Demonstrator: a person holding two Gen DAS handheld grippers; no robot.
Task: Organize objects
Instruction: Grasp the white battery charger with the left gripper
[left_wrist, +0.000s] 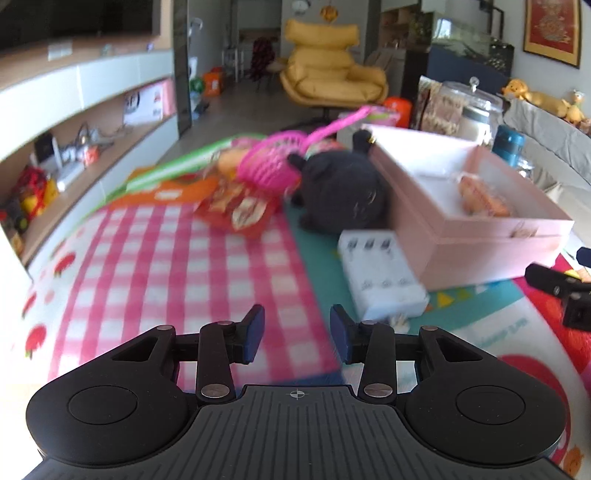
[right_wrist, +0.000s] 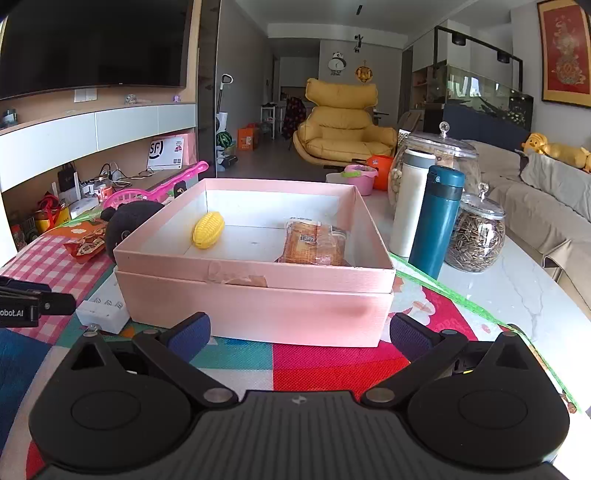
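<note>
Left gripper (left_wrist: 297, 334), jaws apart and empty, faces the white charger (left_wrist: 382, 275) ahead-right (light, stiff, slippery): pinch its long sides.

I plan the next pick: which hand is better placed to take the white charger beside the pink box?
Probably the left. Its gripper is open and empty, with the white charger just ahead; the right gripper faces the pink box.

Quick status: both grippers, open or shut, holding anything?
Left gripper: open, empty.
Right gripper: wide open, empty, facing the pink box.
</note>
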